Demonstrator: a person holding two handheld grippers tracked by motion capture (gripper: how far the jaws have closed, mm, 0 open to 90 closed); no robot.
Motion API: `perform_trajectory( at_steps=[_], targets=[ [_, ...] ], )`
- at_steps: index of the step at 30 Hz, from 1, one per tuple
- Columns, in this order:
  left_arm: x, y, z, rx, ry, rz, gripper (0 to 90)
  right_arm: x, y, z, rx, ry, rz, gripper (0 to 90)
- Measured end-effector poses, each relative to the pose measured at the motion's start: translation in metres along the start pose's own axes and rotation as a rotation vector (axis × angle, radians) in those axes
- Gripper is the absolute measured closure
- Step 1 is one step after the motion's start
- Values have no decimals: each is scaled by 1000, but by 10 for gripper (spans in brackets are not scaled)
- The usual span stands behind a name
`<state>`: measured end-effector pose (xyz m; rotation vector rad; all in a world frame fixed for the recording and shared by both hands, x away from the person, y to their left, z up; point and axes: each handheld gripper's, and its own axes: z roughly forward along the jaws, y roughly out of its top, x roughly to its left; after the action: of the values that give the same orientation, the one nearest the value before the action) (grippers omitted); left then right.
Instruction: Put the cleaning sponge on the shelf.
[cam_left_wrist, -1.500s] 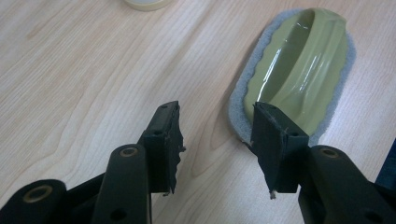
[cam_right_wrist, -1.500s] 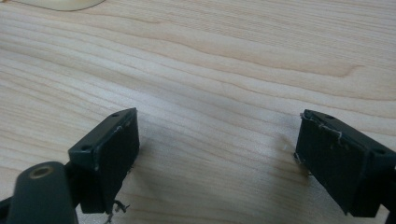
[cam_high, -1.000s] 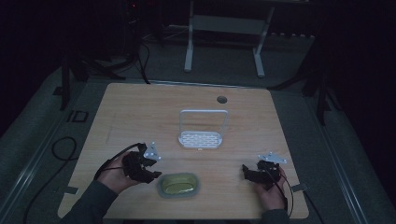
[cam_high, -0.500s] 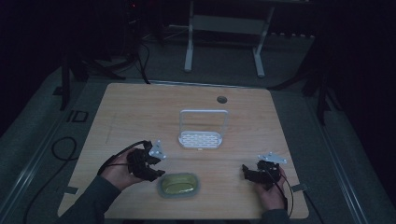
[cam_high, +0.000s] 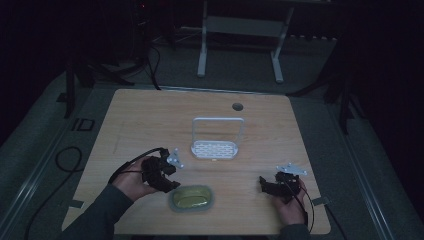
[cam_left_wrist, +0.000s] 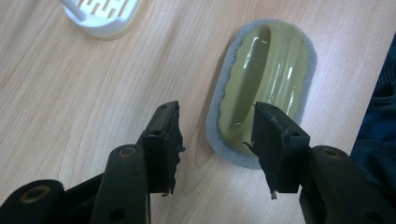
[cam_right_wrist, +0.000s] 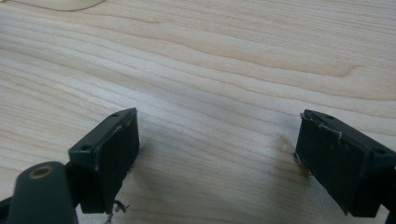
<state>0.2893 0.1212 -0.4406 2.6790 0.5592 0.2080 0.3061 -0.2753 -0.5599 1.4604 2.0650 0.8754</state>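
White rack cut off (top edge).

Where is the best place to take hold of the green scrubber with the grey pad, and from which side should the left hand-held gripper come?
Probably the raised ridge along the top of the green scrubber. It lies flat on the table, so its low grey rim offers little to pinch. The left hand-held gripper, jaws open, should come from above, one jaw each side of the ridge.
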Motion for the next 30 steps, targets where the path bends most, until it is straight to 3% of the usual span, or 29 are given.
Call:
perform_trajectory(
  at_steps=[15, 30],
  targets=[
    [-10, 21, 6, 59, -16, 88, 521, 0, 0, 0, 0, 0, 0, 131],
    [-20, 34, 17, 118, -47, 133, 536, 0, 0, 0, 0, 0, 0, 131]
  ],
)
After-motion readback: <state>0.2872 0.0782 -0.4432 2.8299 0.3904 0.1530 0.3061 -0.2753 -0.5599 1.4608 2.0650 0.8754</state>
